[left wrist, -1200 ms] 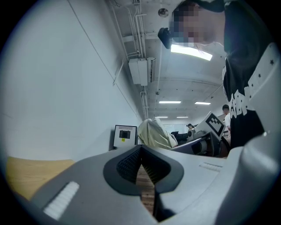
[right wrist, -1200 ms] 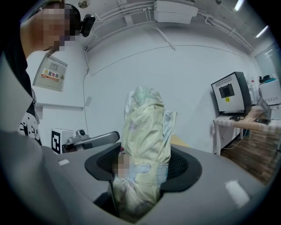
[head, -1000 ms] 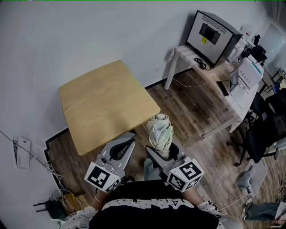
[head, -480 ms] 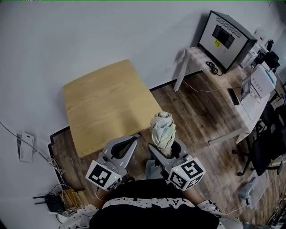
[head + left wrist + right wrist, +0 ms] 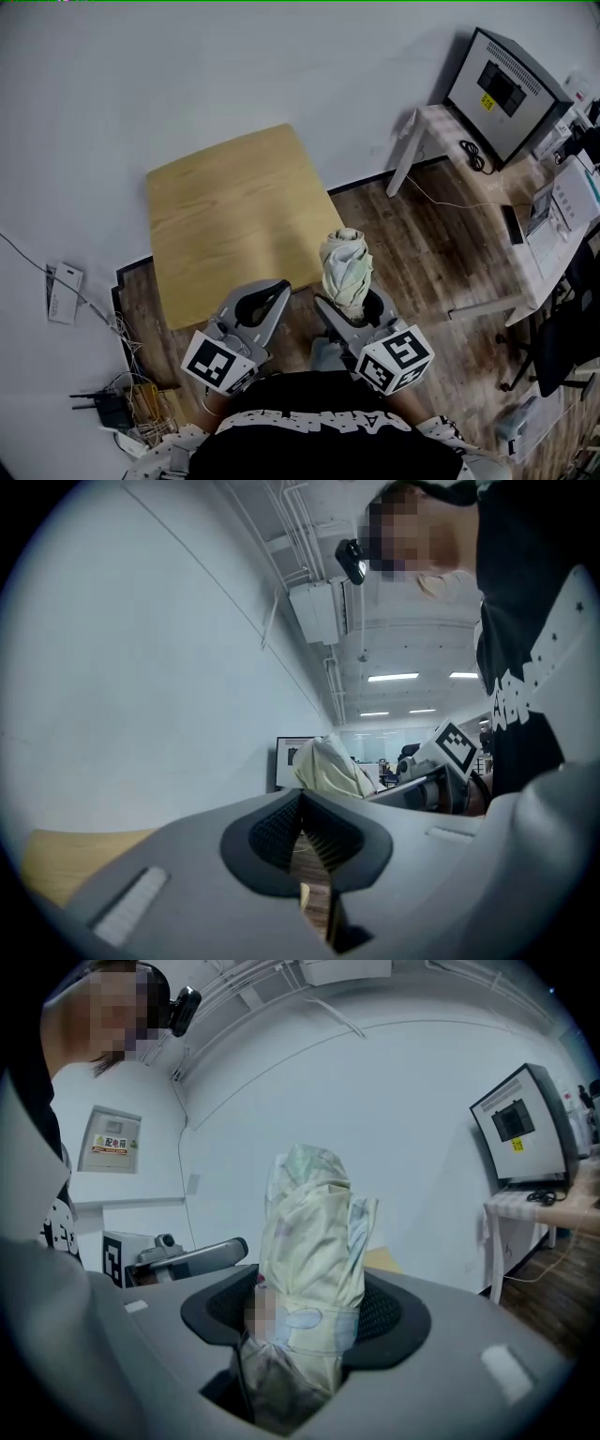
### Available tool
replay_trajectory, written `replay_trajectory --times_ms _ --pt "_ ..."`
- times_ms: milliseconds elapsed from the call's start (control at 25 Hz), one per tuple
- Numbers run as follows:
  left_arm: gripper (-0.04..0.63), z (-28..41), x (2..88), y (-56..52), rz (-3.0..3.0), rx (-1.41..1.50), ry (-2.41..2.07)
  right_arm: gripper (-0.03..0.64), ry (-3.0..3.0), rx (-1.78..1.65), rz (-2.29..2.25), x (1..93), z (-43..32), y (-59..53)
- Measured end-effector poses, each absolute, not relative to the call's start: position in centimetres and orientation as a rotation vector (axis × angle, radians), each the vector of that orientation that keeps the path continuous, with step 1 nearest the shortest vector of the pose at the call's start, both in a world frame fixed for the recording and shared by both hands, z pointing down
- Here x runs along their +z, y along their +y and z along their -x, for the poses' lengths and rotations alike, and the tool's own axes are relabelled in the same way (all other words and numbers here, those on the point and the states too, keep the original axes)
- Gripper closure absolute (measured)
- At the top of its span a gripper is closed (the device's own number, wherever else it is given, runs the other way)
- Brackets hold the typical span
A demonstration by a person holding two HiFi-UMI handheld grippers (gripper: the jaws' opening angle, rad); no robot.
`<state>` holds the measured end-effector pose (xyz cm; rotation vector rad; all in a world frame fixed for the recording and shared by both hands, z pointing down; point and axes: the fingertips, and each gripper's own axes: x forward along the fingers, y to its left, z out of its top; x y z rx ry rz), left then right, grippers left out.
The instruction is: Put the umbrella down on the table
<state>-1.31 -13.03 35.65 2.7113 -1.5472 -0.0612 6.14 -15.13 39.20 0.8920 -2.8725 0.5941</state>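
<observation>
**Near edge of the bench: umbrella held upright, not set down yet**

Right gripper [image 5: 353, 314] has its jaws clamped on the lower part of the umbrella [image 5: 346, 270]. The umbrella is folded, a pale cream-green fabric bundle, crumpled and soft, standing roughly upright above the jaws. It is off the bench [image 5: 230, 211], over the floor just right of the near right corner.

Left gripper [image 5: 269, 298] hangs just beside it to the left, over the bench's near edge. Its jaws are closed tip to tip with nothing between them. Both grippers are smooth grey plastic with ribbed black pads, each with a square-marker cube at the near end.

The bench has a square, light wood top, smooth and bare. The floor [image 5: 422, 234] is dark wood planks, the wall [image 5: 187, 66] plain white.

Head view only: a boxy monitor [image 5: 506, 84] on a white desk [image 5: 441, 122] far right, and a cable tangle [image 5: 122, 412] near left on the floor.

Right gripper view only: a strap wraps round the umbrella at pad height, and a wall panel [image 5: 111, 1143] sits far left.

Left gripper view only: ceiling light strips [image 5: 394, 677], and a sliver of planks through the slit below the closed pads.
</observation>
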Motion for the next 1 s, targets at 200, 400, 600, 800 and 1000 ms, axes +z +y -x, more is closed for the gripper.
replay_trajectory --times_ms 200,400,600,800,1000 --pt "0.594 1.2 35.8 -15.3 -2.669 -0.041 -1.615 0.316 -2.892 0.601 -0.821 39.1 -6.2 -17.7" --pt "0.594 0.6 35.8 -17.5 -2.636 -0.019 -1.668 0.316 -2.904 0.615 -0.763 39.2 -6.7 -20.2" --pt "0.594 -0.4 36.0 -19.6 -2.595 0.002 -1.717 0.316 -2.904 0.623 -0.704 39.6 -7.6 -22.8" --pt "0.594 -1.3 36.1 -22.0 -2.568 0.005 -1.774 0.316 -2.915 0.633 -0.654 39.9 -8.4 -25.4" --pt "0.594 -0.9 36.6 -22.5 -2.520 0.017 -1.827 0.316 -2.915 0.640 -0.614 40.5 -8.1 -26.6"
